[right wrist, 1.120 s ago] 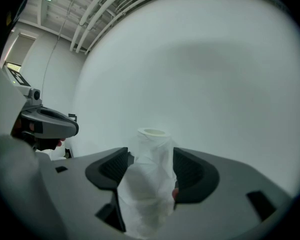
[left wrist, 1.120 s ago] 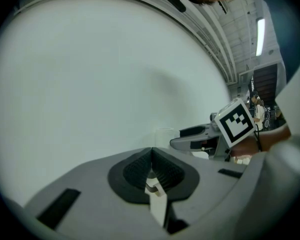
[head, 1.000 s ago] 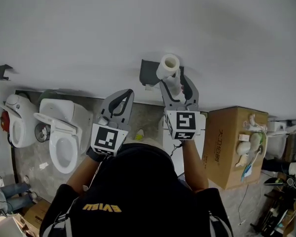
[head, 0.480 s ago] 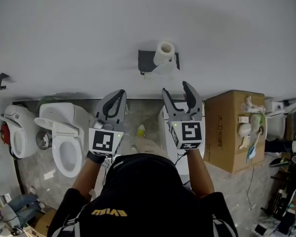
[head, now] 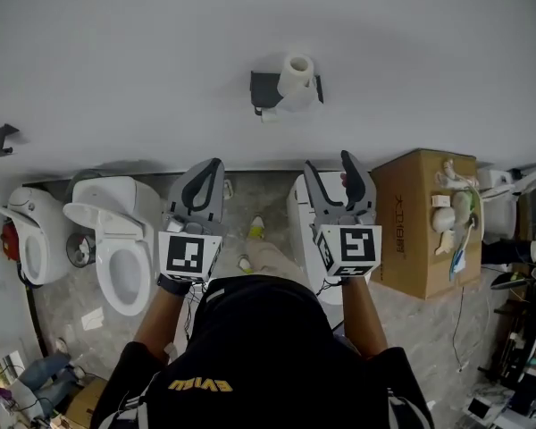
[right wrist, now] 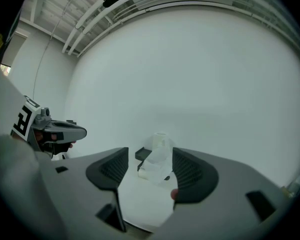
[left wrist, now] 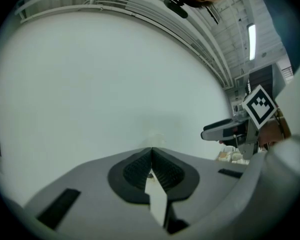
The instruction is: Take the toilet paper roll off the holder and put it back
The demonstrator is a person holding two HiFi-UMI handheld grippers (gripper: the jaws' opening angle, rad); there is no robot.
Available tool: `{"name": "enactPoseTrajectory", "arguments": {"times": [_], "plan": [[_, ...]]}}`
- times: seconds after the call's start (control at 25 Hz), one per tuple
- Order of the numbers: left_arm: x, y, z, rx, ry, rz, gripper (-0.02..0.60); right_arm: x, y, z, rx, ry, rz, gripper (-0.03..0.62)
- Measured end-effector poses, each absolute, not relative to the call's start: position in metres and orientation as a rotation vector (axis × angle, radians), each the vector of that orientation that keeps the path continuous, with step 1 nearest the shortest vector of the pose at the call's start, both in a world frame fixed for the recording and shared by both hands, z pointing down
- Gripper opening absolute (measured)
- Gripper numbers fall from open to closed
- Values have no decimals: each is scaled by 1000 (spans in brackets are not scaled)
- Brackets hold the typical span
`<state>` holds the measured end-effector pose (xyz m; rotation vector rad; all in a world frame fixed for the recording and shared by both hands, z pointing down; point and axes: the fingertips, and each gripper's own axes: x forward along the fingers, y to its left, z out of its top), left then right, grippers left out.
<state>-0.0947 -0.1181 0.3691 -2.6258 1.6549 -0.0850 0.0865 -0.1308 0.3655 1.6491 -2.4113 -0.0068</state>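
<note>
White wall: toilet paper roll (head: pixel 296 74) on holder (head: pixel 265 89). Left gripper (head: pixel 211 164) jaws together; right gripper (head: pixel 330 163) jaws apart, empty. Shirt (head: pixel 268 338): EVISU.

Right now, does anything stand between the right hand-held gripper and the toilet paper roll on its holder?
Nothing visible does. The white toilet paper roll sits on the dark wall-mounted holder, and the right hand-held gripper, jaws apart and empty, faces it across open air. The left hand-held gripper, jaws together, is off to the side.

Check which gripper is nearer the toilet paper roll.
Right. In the head view the right gripper is below-right of the toilet paper roll; the left gripper is farther, below-left.
</note>
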Motion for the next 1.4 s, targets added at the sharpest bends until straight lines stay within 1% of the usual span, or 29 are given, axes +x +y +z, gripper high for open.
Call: {"name": "enactPoseTrajectory", "arguments": {"times": [0.8, 0.92, 1.12, 1.4], "plan": [[-99, -84, 372, -2603, 1619, -105, 12, 84, -91, 358, 1684, -2427, -47, 258], [-96, -82, 369, -2604, 1604, -103, 12, 85, -90, 358, 1692, -2417, -54, 241], [-99, -79, 368, -2590, 1609, -112, 12, 84, -88, 357, 1700, -2401, -79, 188], [-99, -76, 370, -2585, 1614, -123, 12, 87, -86, 356, 1701, -2380, -100, 145]]}}
